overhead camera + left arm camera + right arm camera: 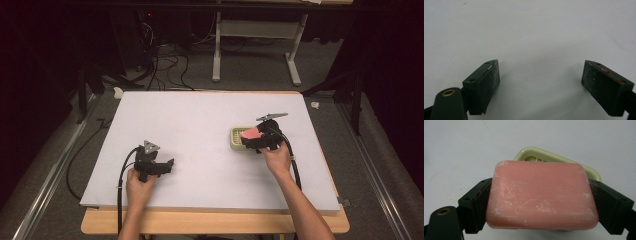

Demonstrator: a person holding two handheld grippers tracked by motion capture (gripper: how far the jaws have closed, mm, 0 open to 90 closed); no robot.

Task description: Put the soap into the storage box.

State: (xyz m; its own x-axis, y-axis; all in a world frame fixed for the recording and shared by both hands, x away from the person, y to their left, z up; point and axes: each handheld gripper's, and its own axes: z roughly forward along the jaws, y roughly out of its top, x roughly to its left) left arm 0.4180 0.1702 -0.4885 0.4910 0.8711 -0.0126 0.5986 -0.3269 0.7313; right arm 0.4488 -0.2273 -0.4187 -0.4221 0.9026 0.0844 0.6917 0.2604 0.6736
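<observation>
Big white worktop [200,150] spread out under the lamp, and a person's two forearms come in from the near edge. On the person's right, the right hand-held gripper [256,141] sits over the pale green soap dish [236,142], which lies on the worktop to the right of centre. Look at the right gripper view: its two black jaws are pinching the pink bar of soap [541,196] by its short ends, one pad on each side, the bar lying broad and flat between them. The soap is scuffed with whitish marks on its top face. Behind and beneath it, the rim of the soap dish [554,157] peeks out, with a bit of its slotted floor visible. Whether the bar touches the dish or hangs just above it, I cannot tell from here.

Over on the person's left, the left hand-held gripper [162,167] rests low near the front of the worktop, well apart from the dish. Its jaws are spread wide, nothing between them but bare white surface [536,50], and its black cable [121,175] trails back toward the near edge.
</observation>
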